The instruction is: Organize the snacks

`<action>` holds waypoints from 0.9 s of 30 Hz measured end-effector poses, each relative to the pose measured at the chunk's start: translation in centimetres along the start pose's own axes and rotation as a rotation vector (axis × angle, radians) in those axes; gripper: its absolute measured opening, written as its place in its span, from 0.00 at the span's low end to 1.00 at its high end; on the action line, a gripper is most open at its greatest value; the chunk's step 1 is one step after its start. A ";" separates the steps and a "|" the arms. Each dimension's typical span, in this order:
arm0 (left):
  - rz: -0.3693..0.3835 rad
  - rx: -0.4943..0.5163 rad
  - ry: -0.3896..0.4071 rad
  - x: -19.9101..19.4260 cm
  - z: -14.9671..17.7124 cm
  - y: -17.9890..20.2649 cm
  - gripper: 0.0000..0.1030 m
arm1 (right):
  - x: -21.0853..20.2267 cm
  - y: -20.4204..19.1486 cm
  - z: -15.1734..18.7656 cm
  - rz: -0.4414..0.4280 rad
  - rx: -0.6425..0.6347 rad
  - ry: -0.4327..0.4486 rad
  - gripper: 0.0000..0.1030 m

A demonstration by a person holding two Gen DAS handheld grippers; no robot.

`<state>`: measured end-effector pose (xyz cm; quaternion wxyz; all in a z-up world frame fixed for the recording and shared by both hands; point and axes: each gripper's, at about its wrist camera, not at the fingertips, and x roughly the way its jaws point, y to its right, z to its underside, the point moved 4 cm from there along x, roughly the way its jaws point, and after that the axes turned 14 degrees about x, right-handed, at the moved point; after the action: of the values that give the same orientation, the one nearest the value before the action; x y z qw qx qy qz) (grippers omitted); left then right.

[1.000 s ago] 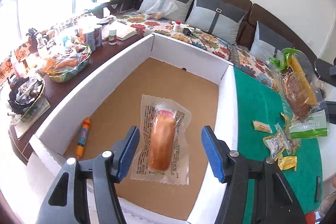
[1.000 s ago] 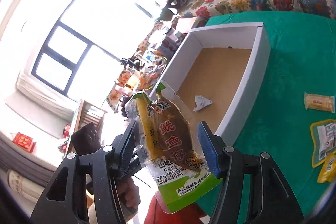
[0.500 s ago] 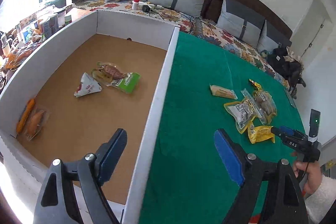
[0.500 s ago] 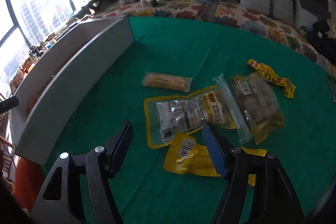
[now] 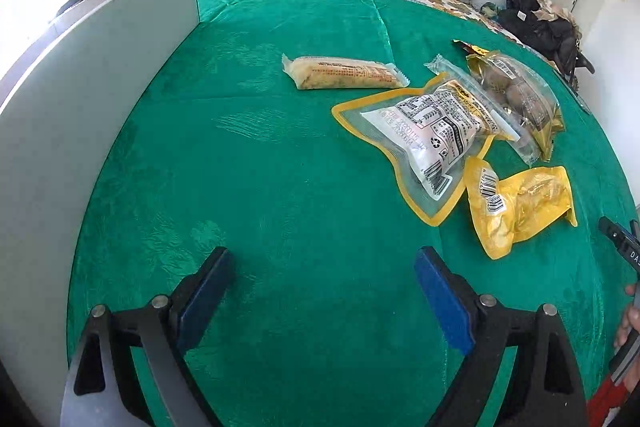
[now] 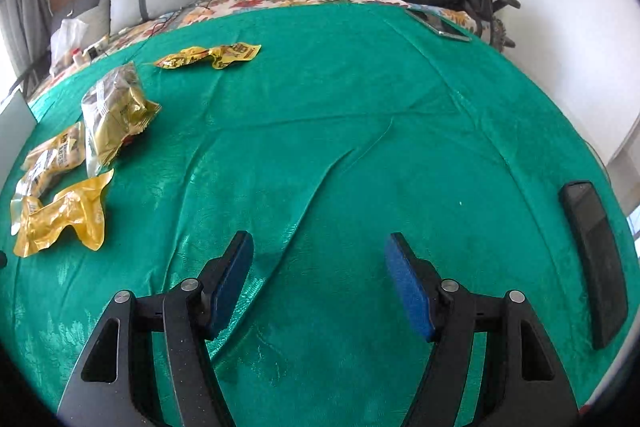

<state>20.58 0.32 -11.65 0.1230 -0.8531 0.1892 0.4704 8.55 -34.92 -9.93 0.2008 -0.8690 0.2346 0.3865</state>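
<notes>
While the left gripper (image 5: 320, 291) spreads its jaws wider over bare green cloth (image 5: 280, 187), nothing lies between them — the right gripper (image 6: 320, 279) hangs open and empty too. Farther off, snack packets (image 5: 432, 135) cluster on the cloth, well right of the white box wall (image 5: 80, 87).
</notes>
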 end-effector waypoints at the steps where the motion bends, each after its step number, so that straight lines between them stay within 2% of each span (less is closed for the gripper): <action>1: -0.019 0.009 0.006 0.3 -0.2 0.2 0.89 | 0.3 -0.1 0.1 0.001 0.004 -0.004 0.70; 5: -0.078 0.076 0.030 1.1 -0.1 1.0 1.00 | 0.4 0.0 0.6 0.007 -0.002 -0.002 0.73; 12: -0.073 0.077 0.051 1.0 -0.1 1.0 1.00 | 0.5 0.6 0.8 0.033 0.011 -0.005 0.83; 27: -0.073 0.076 0.052 1.0 0.0 1.1 1.00 | 0.5 0.6 0.8 0.041 0.009 -0.003 0.85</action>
<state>20.60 -0.87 -12.49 0.1676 -0.8660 0.1787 0.4358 8.08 -35.15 -10.93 0.1970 -0.8625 0.2537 0.3910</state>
